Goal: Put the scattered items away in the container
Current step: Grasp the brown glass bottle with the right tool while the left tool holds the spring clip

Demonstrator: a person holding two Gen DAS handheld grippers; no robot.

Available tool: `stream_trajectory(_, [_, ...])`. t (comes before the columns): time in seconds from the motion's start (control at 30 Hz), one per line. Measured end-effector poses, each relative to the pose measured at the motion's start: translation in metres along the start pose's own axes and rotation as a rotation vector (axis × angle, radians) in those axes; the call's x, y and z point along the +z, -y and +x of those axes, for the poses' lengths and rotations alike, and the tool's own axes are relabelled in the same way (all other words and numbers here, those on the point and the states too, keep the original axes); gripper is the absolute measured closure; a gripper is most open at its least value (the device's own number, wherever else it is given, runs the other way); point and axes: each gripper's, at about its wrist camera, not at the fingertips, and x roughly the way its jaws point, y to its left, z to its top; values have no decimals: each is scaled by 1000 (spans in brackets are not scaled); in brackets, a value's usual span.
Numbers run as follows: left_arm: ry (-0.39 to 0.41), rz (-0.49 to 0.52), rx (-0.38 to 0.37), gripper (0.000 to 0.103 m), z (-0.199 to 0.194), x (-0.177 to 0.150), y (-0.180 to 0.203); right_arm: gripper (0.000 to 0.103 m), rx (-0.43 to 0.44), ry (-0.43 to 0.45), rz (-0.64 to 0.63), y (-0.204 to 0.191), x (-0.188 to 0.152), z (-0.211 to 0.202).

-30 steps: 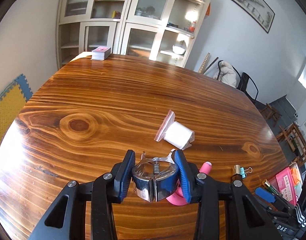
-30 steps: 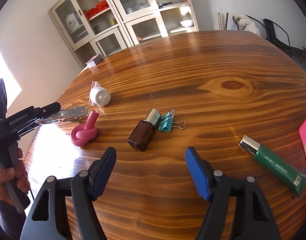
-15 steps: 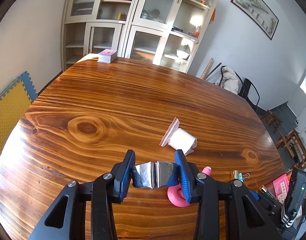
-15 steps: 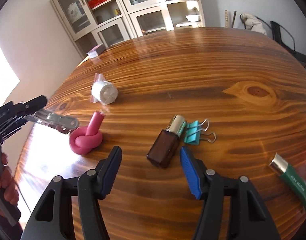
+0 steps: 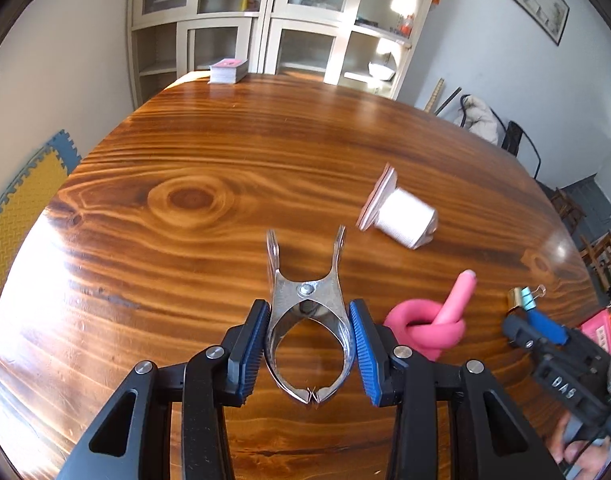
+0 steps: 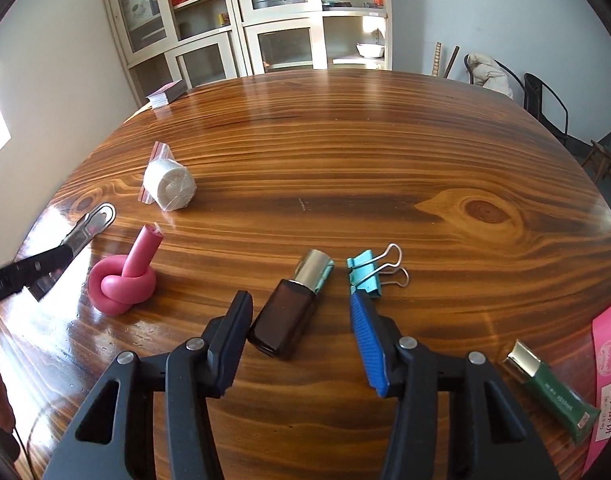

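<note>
Left tongs (image 5: pixel 310 354) are gripping a shiny metal spring clamp (image 5: pixel 307 320) above the wooden worktop (image 5: pixel 225 168), while right tongs (image 6: pixel 301 336) are hanging open around a brown glass bottle with a silver cap (image 6: pixel 291 318), lying just beside a teal binder clip (image 6: pixel 365 274) and near a knotted pink foam tube (image 6: pixel 123 282).

The left gripper (image 5: pixel 310 350) is gripping a shiny metal clamp (image 5: pixel 307 322) between its blue pads (image 5: pixel 253 350), above a wooden table (image 5: pixel 225 184). Just right of the clamp, a knotted pink tube (image 5: pixel 433 326) is lying. Beyond that, a white roll (image 5: pixel 403 218) is resting on its side.
</note>
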Motion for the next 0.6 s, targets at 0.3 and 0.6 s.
stream_trajectory(0.3, [-8,7,60,60,14,-6,0,41,9,2,9,2,0,1])
stream_trajectory(0.6, [9,21,132,45,26,3,8,37,-7,-2,1,-3,5,8])
